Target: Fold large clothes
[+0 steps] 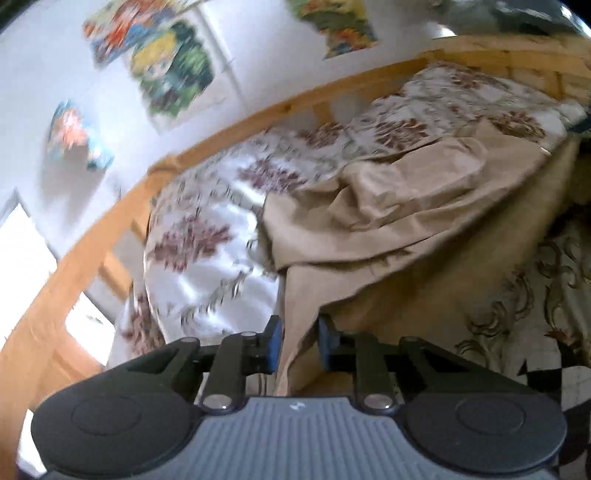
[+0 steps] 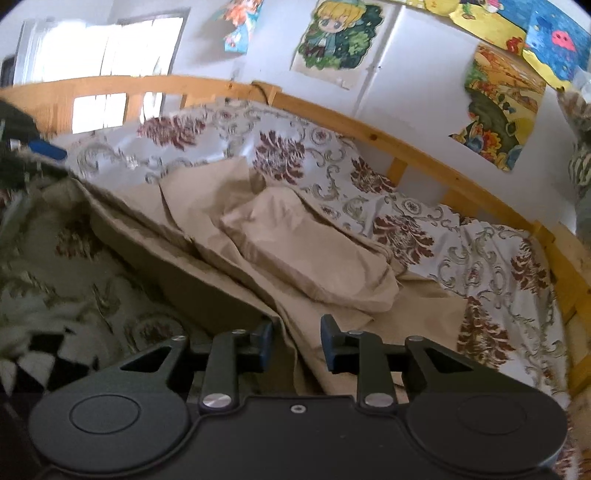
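the beige cloth lies rumpled on the bed, over a flowered bedspread, with one edge hanging down the near side. the left gripper has a fold of that hanging edge between its blue pads – the jaws stand narrow around it, though whether they truly pinch it cannot be told. the right gripper sits at the same cloth – its jaws are parted, cloth lying between them without being pressed. a wooden rail runs behind the bed, posters on the wall.
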Motion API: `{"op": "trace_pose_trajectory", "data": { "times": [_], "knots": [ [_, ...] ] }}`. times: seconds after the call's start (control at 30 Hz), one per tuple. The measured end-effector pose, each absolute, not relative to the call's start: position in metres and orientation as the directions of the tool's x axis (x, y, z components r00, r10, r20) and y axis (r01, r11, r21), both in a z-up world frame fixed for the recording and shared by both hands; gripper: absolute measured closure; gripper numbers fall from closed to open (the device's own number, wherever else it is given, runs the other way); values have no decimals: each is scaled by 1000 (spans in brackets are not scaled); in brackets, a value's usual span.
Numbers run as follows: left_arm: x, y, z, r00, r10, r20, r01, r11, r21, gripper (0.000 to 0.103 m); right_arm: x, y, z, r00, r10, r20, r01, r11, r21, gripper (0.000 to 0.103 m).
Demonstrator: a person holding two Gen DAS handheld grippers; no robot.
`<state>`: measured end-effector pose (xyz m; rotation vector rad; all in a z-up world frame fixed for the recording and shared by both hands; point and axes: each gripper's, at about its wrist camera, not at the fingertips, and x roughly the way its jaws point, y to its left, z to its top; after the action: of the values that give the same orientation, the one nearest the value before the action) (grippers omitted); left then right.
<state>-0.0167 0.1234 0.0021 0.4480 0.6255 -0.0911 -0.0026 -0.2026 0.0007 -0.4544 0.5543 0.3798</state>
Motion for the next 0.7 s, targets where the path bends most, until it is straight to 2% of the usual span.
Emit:
{"op": "trace_pose_trajectory", "data": {
  "times": [0.07,0.1,0.2,0.33,0.47,0.53,0.57,0.6,0.7],
  "knots": [
    [-13,130,0,801,59,-596,202,910,362,95,-4,-205,-3,767,214,-605,-481,816,-321,70],
    [-12,133,1,803,55,-593,197,915,351,96,-5,-205,-6,756,201,-623,-494,799,-343,69],
    [-10,134,0,800,40,-599,200,923,329,96,-11,-209,-11,748,164,-643,-501,775,-385,71],
    [-14,133,-1,793,12,-609,234,917,322,96,-8,-218,-7,757,180,-628,-461,828,-318,71],
    [-23,137,-1,772,-29,-635,270,919,286,94,-4,-214,-10,760,184,-624,-456,835,-309,74],
    [-32,139,-1,760,-65,-647,308,912,270,80,-4,-212,-10,752,190,-631,-468,828,-309,74],
    [-37,139,-2,754,-79,-652,325,907,267,56,-4,-211,-9,748,192,-635,-475,823,-311,74],
    [-42,139,-4,753,-91,-652,339,902,267,38,-5,-211,-9,744,196,-639,-480,821,-308,74],
    [-49,133,-8,748,-117,-653,379,883,276,36,-6,-213,-7,685,255,-683,-533,814,-230,71]
  ]
}}
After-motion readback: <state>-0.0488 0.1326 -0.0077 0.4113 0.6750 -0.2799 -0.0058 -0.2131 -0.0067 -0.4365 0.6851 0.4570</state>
